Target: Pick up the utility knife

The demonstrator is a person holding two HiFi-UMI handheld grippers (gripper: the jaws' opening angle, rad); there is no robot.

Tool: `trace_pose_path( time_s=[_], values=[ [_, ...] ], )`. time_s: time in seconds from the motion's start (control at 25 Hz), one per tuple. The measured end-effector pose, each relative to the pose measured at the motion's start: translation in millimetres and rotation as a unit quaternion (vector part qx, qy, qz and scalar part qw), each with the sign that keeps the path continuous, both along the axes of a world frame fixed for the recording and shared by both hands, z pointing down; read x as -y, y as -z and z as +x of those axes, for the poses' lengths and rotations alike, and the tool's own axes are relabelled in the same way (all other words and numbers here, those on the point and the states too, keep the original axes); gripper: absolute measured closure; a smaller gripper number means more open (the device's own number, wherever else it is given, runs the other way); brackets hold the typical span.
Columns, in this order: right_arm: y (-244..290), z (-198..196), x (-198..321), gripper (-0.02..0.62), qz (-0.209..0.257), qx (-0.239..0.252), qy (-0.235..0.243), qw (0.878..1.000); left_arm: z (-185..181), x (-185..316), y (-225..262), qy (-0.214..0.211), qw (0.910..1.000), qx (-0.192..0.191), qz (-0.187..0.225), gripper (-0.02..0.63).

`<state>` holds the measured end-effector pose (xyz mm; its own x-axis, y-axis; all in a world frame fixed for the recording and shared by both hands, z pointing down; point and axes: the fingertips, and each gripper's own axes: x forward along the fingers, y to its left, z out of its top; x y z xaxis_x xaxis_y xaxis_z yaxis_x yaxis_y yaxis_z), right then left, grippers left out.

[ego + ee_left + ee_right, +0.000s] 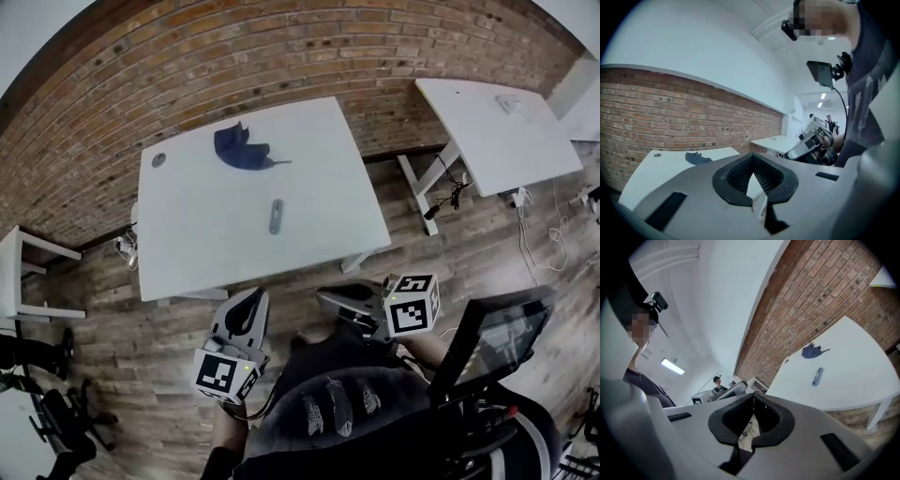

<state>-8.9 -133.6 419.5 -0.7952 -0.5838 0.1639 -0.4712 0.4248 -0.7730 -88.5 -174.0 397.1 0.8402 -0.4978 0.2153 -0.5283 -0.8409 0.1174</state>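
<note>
A slim grey utility knife (276,216) lies near the middle of the white table (206,244); it also shows small in the right gripper view, the utility knife (817,376). My left gripper (251,302) hangs shut and empty just short of the table's near edge, over the wood floor. My right gripper (330,302) is shut too, held beside it, with nothing between the jaws. In the left gripper view the left gripper (751,174) points towards the table top and brick wall. The right gripper (753,409) looks along the table from its side.
A dark blue crumpled cloth (241,148) lies at the table's far side, with a small round grommet (158,160) at the far left corner. A brick wall (281,56) backs the table. A second white table (497,122) stands to the right, with cables on the floor.
</note>
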Motion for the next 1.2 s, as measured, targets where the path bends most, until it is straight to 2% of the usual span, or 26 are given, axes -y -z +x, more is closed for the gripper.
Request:
trace_pose_path(
  time_s=[0.16,0.28,0.36,0.6,0.72,0.8,0.88,0.96,1.04,1.08,1.2],
  values=[
    [-10.6,58.9,15.6,0.594,-0.018,0.057,-0.026,0.998,48.6,8.1,-9.3,-0.005,0.9992,0.040,0.007,0.609],
    [-27.5,100.2,16.2,0.594,-0.030,0.057,-0.052,0.997,72.4,13.5,-24.7,0.000,0.9961,0.089,0.000,0.609],
    [-33.1,120.6,19.9,0.595,-0.039,0.055,-0.051,0.996,81.6,25.1,-28.8,0.018,0.9919,0.125,-0.002,0.609],
    [-45.1,145.2,52.4,0.594,-0.074,0.084,-0.023,0.993,66.0,67.6,-49.5,0.118,0.9733,0.193,-0.041,0.609],
    [-47.8,154.3,57.8,0.594,-0.080,0.082,-0.031,0.993,59.1,80.7,-75.7,0.141,0.9646,0.211,-0.073,0.609],
    [-50.1,160.6,67.1,0.594,-0.086,0.070,-0.038,0.993,59.5,94.5,-93.0,0.145,0.9619,0.214,-0.091,0.609],
    [-52.1,160.9,77.3,0.594,-0.088,0.054,-0.039,0.994,61.7,108.0,-112.1,0.134,0.9603,0.221,-0.105,0.487],
    [-52.5,159.4,86.1,0.594,-0.085,0.043,-0.042,0.995,65.1,120.9,-133.0,0.120,0.9596,0.228,-0.114,0.394],
    [-53.1,160.6,94.5,0.594,-0.088,0.030,-0.055,0.994,68.4,130.3,-156.3,0.105,0.9591,0.232,-0.124,0.361],
    [-53.1,162.2,99.3,0.594,-0.093,0.022,-0.065,0.993,69.1,134.2,-169.3,0.097,0.9579,0.236,-0.132,0.319],
    [-45.8,169.9,117.2,0.594,-0.098,-0.009,-0.094,0.991,74.0,149.8,-207.1,0.071,0.9499,0.264,-0.152,0.305]
  ],
)
